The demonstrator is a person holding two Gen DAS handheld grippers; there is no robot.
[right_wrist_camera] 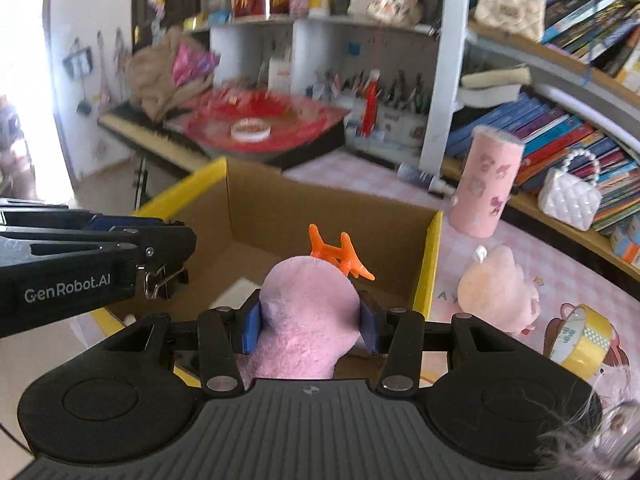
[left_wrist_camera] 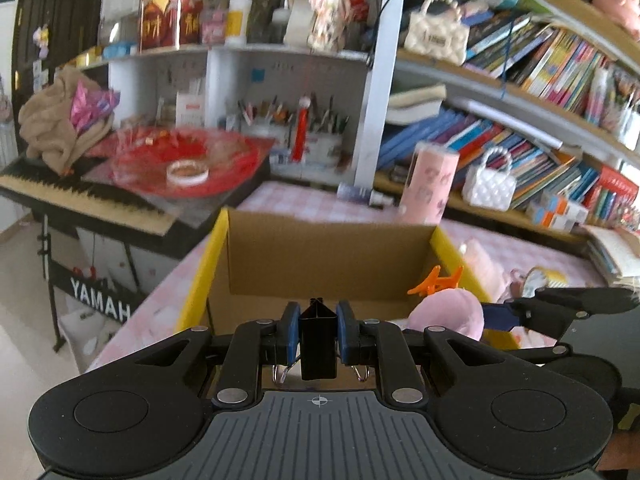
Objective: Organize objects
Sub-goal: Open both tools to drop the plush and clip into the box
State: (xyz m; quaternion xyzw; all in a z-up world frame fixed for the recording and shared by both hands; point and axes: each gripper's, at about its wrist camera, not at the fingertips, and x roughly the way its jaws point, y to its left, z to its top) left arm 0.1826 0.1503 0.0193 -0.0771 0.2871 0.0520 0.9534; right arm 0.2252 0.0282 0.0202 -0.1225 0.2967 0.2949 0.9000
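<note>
An open cardboard box (left_wrist_camera: 320,256) with yellow flap edges sits on the pink checked table; it also shows in the right wrist view (right_wrist_camera: 320,208). My left gripper (left_wrist_camera: 318,334) is shut on a black binder clip (left_wrist_camera: 318,344), held over the box's near side. My right gripper (right_wrist_camera: 312,320) is shut on a pink plush toy (right_wrist_camera: 308,312) with an orange claw clip (right_wrist_camera: 340,254) on its top, held over the box's near right edge. The toy (left_wrist_camera: 448,314) and the orange clip (left_wrist_camera: 436,280) show in the left wrist view at the right.
On the table right of the box lie a pale pink plush (right_wrist_camera: 500,292), a yellow tape roll (right_wrist_camera: 580,340) and an upright pink cylinder (right_wrist_camera: 488,184). Bookshelves (left_wrist_camera: 540,80) fill the right. A keyboard (left_wrist_camera: 80,196) with a red tray stands left.
</note>
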